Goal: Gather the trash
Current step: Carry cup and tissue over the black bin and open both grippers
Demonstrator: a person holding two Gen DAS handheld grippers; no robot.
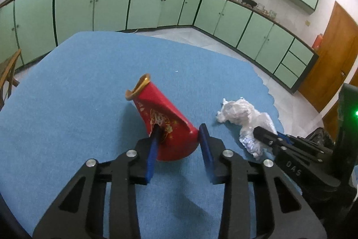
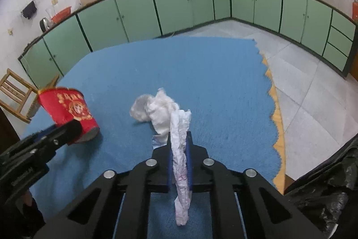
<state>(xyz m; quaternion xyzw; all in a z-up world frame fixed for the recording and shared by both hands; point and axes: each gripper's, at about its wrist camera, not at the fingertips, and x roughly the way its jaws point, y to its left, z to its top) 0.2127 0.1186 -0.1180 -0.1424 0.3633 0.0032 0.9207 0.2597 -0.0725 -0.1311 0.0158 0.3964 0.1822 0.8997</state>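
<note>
The crumpled white plastic wrapper [image 2: 165, 113] lies on my blue cloth-covered table [image 2: 201, 73], pinched by my right gripper [image 2: 179, 145]. My left gripper [image 1: 179, 133] holds the tilted red paper cup [image 1: 161, 118], jaws half apart.

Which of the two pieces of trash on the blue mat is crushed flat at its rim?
The red paper cup with gold print, its gold rim pinched flat. The other piece, the crumpled white plastic wrapper, is a shapeless wad.
</note>
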